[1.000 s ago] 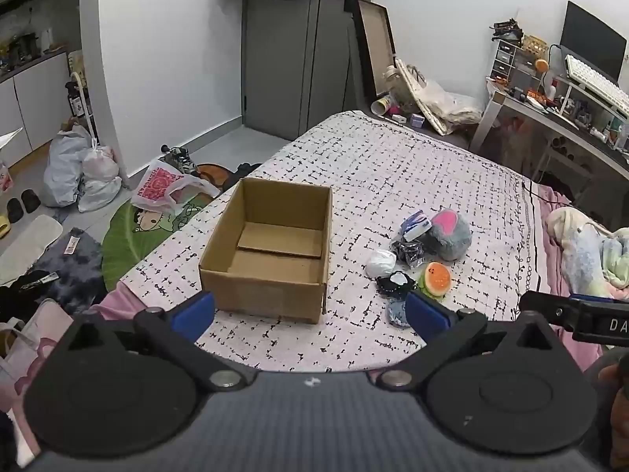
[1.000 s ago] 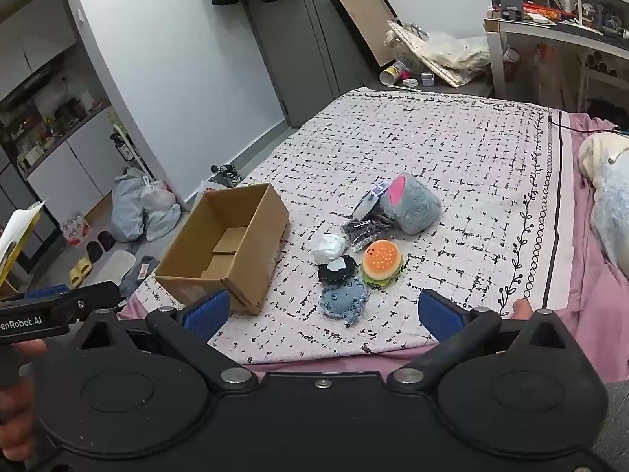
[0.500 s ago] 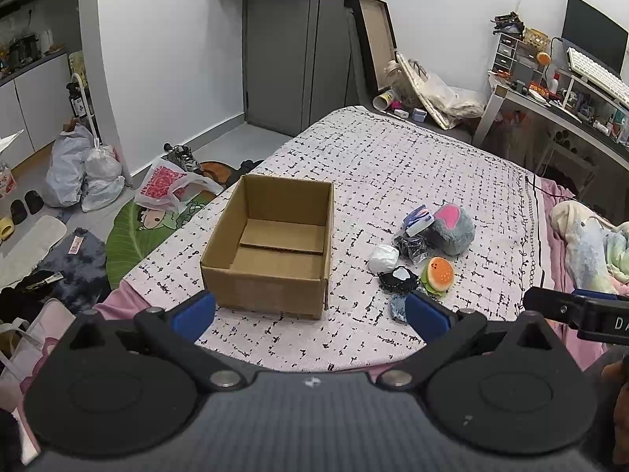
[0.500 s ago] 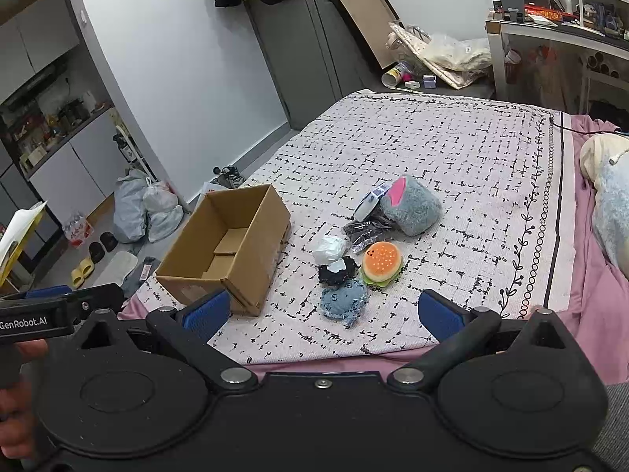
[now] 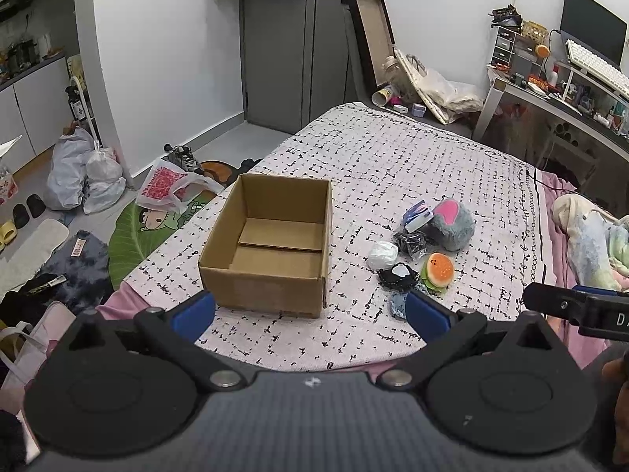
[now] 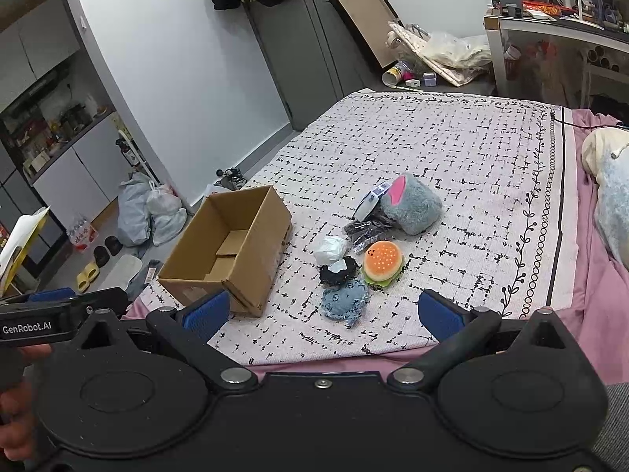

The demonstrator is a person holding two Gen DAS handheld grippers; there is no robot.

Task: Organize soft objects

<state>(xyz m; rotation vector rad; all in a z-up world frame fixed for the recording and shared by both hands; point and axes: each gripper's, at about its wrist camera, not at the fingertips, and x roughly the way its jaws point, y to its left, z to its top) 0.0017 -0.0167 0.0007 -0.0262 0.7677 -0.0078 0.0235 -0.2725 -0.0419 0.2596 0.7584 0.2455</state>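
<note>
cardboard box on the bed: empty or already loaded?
Empty. The cardboard box shows only its bare floor flaps; the soft toys lie outside it.

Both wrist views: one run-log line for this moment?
left gripper: open, empty | right gripper: open, empty | box: empty | toys: on bed, right of box

Matt brown cardboard box (image 5: 271, 244); woven cloth bedspread (image 5: 393, 165); fuzzy grey plush (image 6: 412, 206); frayed denim piece (image 6: 345, 302); dimpled foam-like burger toy (image 6: 382, 261); crinkly glossy plastic bags (image 5: 82, 175).
</note>
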